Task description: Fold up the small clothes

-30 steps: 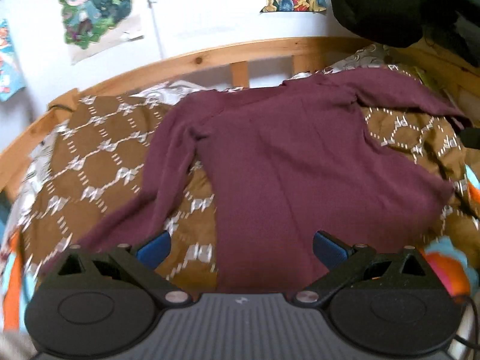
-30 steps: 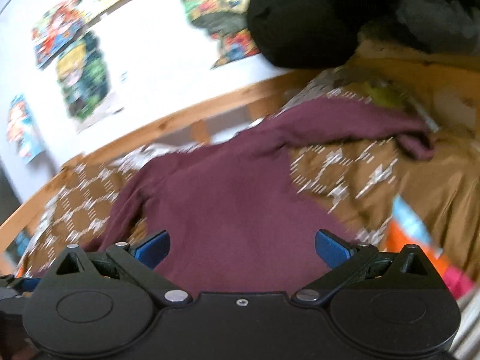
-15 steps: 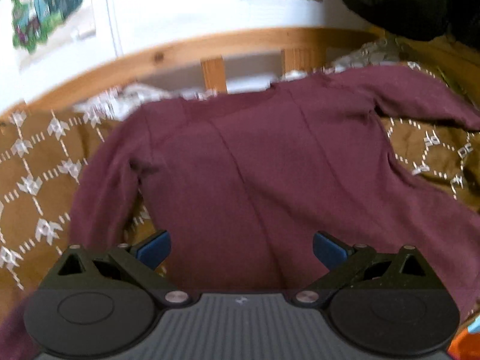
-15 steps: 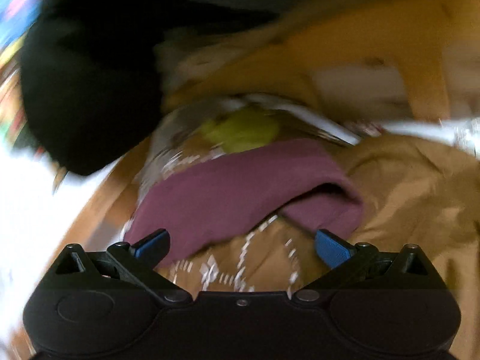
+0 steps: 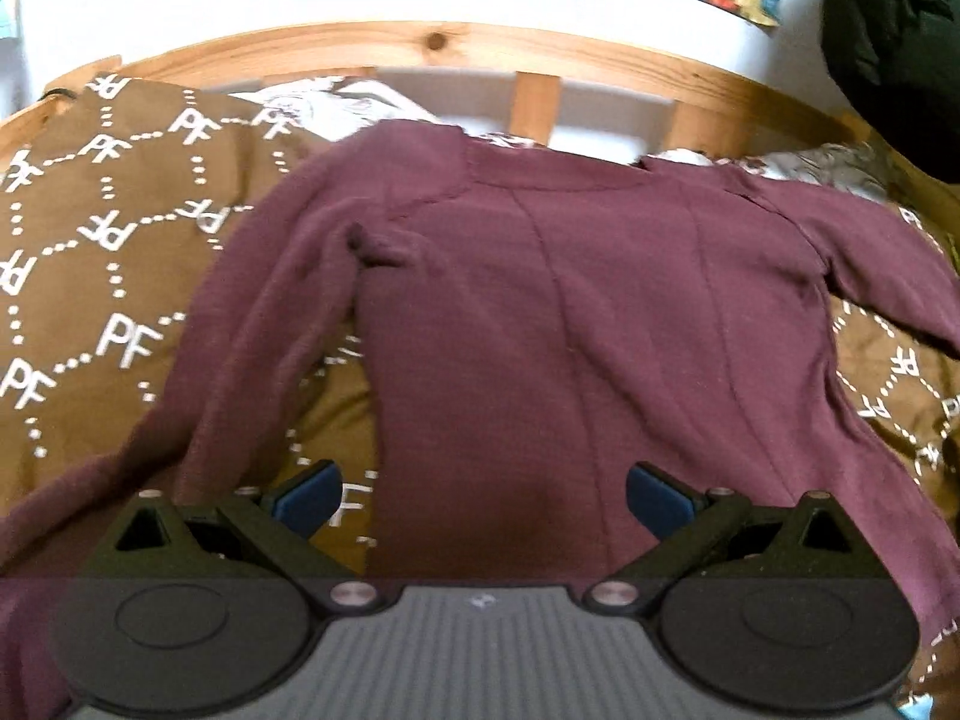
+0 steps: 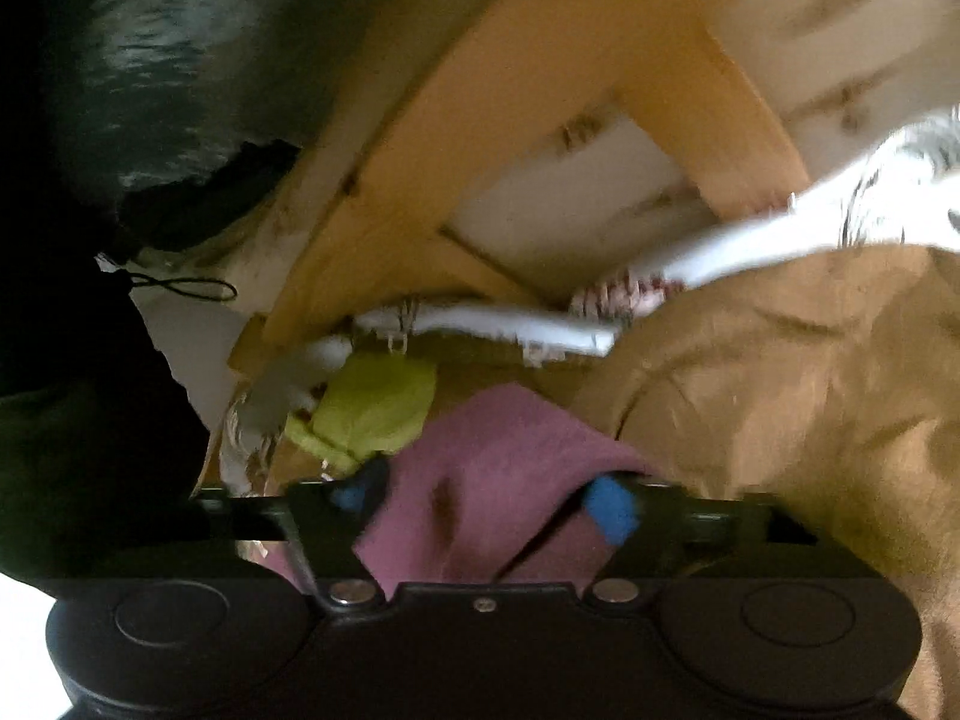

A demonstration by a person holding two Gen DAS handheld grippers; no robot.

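Observation:
A maroon long-sleeved top (image 5: 576, 312) lies spread flat on a brown patterned blanket (image 5: 108, 252), neck toward the wooden bed rail. My left gripper (image 5: 483, 495) is open and empty, hovering over the top's lower body near its left edge. In the right wrist view my right gripper (image 6: 483, 495) has its jaws around the cuff end of the top's right sleeve (image 6: 486, 480). The blue fingertips (image 6: 609, 507) sit on either side of the cloth, partly closed; the view is blurred.
A wooden bed frame (image 5: 456, 54) runs along the far side below a white wall with posters. Dark clothing (image 5: 894, 48) hangs at the right. A yellow-green cloth (image 6: 372, 408) and white bedding (image 6: 720, 252) lie near the sleeve cuff by the frame (image 6: 540, 120).
My right gripper swung right and moved down onto the sleeve cuff, its jaws narrowing around it. My left gripper moved closer over the top's body and stayed open.

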